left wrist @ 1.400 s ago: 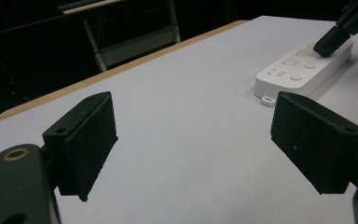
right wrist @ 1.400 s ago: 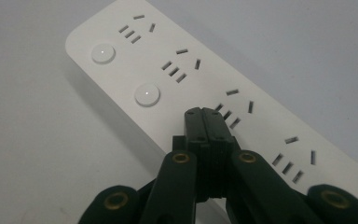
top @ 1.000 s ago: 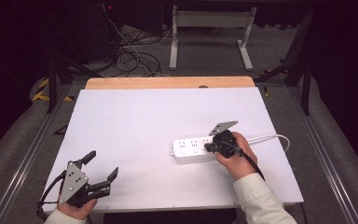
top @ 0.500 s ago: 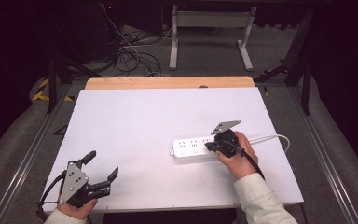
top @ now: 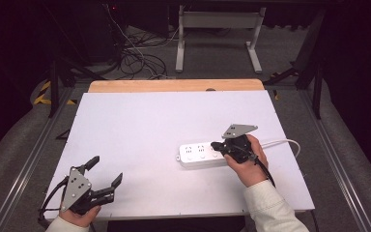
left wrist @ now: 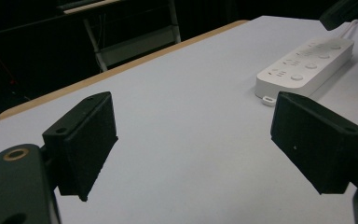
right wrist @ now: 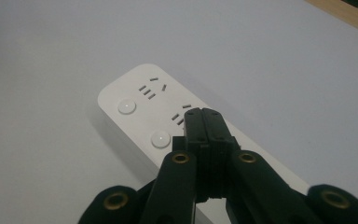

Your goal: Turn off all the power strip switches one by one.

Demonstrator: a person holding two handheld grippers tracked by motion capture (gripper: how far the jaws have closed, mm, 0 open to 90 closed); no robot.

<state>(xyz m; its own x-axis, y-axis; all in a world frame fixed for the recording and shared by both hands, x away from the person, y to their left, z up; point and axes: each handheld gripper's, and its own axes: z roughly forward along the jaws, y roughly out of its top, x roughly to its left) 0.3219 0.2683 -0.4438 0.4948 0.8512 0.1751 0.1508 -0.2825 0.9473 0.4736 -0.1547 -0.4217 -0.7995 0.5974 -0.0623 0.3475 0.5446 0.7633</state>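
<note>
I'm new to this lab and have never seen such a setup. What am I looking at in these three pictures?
A person sits at a white table, holding a two-jaw tool in each hand. One camera looks down from above; one rides on each tool, looking along its black jaws. The left gripper rests near the table's front edge, jaws wide apart, holding nothing. The right gripper has its jaws shut together, tips over a white power strip lying on the table with its cable trailing away.
</note>
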